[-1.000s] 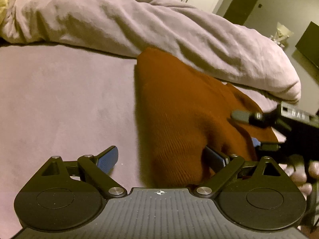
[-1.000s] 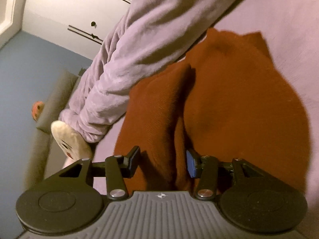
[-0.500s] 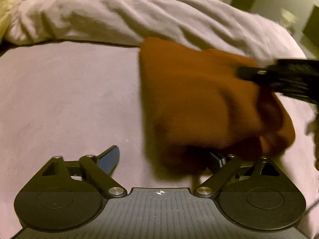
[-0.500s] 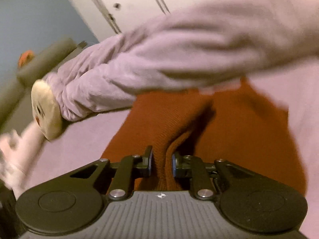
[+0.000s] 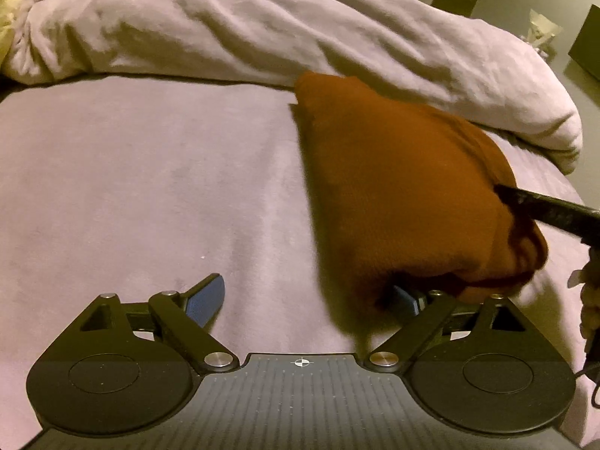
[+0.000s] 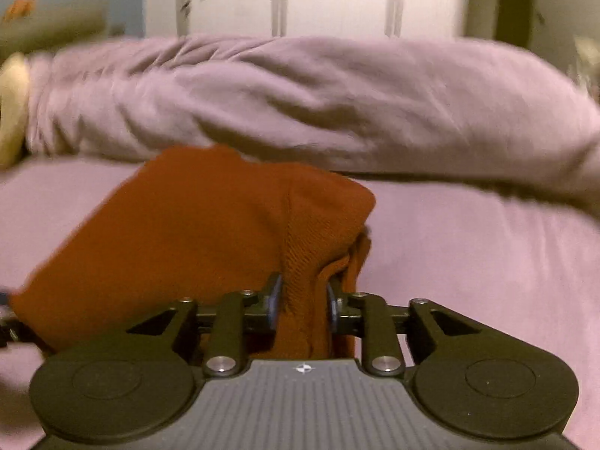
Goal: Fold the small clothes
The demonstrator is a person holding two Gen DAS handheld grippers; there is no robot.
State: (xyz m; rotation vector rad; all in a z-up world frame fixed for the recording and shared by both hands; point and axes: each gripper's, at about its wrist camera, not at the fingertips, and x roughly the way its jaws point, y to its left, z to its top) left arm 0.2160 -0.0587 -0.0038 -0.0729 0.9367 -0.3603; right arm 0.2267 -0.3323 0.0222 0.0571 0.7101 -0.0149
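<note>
Rust-orange knitwear (image 5: 393, 195) lies on the mauve bed sheet (image 5: 150, 187), just in front of the bunched duvet (image 5: 262, 37) that runs along the far side. A second ago the garment lay flatter and more spread out; now its right-hand portion is drawn up and bunched, so that from the left wrist view it forms a rounded hump whose near edge hangs over the sheet.

The right gripper (image 6: 302, 302) has a thick fold of the knit between its blue pads, and the fabric bulges out above and behind them. Its jaws closed tight on the cloth half a second ago and are now easing apart a little, though the pads appear to press on the fold at both sides. Its view has swung from tilted to level, which suggests the wrist has rolled while lifting the edge. In the left wrist view it shows as a dark bar (image 5: 543, 213) entering from the right into the garment.

The left gripper (image 5: 307, 300) is spread wide and holds nothing; its right finger (image 5: 405, 298) is tucked under the near overhang of the cloth, its left finger (image 5: 206, 298) over bare sheet.

Judging by this, a fold is under way: the lifted side is probably being carried across the rest.
</note>
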